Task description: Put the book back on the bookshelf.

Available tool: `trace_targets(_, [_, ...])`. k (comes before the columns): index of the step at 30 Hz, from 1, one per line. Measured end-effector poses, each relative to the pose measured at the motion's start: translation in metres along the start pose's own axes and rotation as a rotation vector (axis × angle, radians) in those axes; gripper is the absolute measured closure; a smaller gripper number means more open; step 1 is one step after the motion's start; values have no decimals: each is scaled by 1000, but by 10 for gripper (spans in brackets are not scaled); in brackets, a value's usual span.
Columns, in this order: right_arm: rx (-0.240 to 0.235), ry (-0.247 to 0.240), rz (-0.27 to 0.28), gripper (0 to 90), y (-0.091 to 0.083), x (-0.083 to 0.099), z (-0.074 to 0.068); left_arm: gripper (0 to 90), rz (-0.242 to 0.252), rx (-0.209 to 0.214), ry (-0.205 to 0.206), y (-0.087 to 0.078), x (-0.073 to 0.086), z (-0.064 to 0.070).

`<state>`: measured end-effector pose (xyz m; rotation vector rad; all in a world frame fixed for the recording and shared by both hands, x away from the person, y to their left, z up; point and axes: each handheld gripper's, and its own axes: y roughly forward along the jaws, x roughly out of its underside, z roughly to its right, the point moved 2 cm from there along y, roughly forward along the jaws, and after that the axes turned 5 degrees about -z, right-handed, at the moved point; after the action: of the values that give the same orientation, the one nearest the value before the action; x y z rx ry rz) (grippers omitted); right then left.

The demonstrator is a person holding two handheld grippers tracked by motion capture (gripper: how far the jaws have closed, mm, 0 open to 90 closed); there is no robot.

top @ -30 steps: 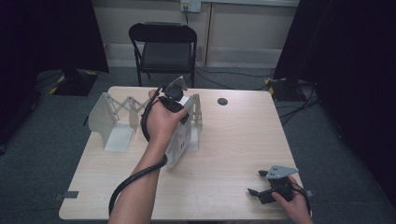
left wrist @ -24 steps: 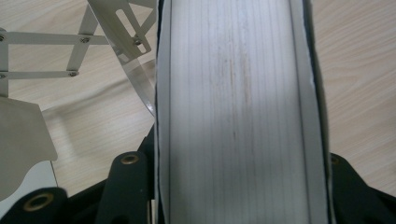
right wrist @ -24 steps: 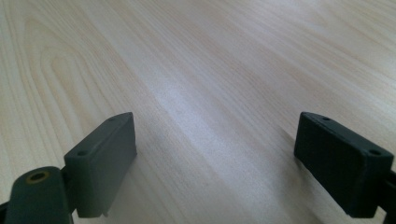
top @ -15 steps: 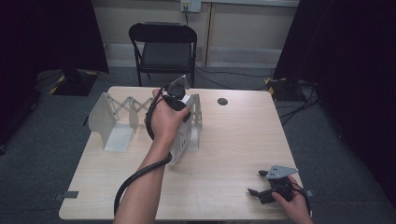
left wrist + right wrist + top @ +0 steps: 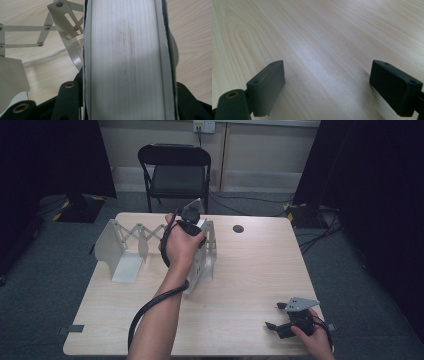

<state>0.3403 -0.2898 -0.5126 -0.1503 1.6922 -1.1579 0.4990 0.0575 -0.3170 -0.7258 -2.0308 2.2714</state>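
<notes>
The left gripper point(image 5: 192, 222) stays clamped on the thick white book point(image 5: 125, 60), barely shifted, held upright inside the white metal expanding rack point(image 5: 125, 245) on the pale wooden tabletop point(image 5: 250, 280) (placement nearly done); the right gripper point(image 5: 280, 317) rests, fingers apart.

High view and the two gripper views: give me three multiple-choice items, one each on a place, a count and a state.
1. Where does the white expandable metal book rack stand?
A. left half of the light wooden table
B. on the black folding chair
C. on the floor

2. How many chairs stand behind the table?
A. three
B. one
C. two

3. How do the right gripper's jaws stand?
A. shut on a book
B. shut on a cable
C. apart, holding nothing

Answers: 1 A, the rack stands left of the left gripper; 2 B, one black chair; 3 C, bare wood shows between them.
</notes>
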Motion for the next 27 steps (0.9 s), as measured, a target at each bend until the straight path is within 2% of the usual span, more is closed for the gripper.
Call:
trace_targets(13, [0,0,0,124,0,0,0,518,7,-10,-27,4,-9,4])
trace_targets(15, [0,0,0,124,0,0,0,518,7,-15,-20,5,-10,4])
trace_targets(19, [0,0,0,124,0,0,0,518,17,-17,-44,6,-12,3])
trace_targets(27, [0,0,0,124,0,0,0,517,18,-24,-59,7,-15,1])
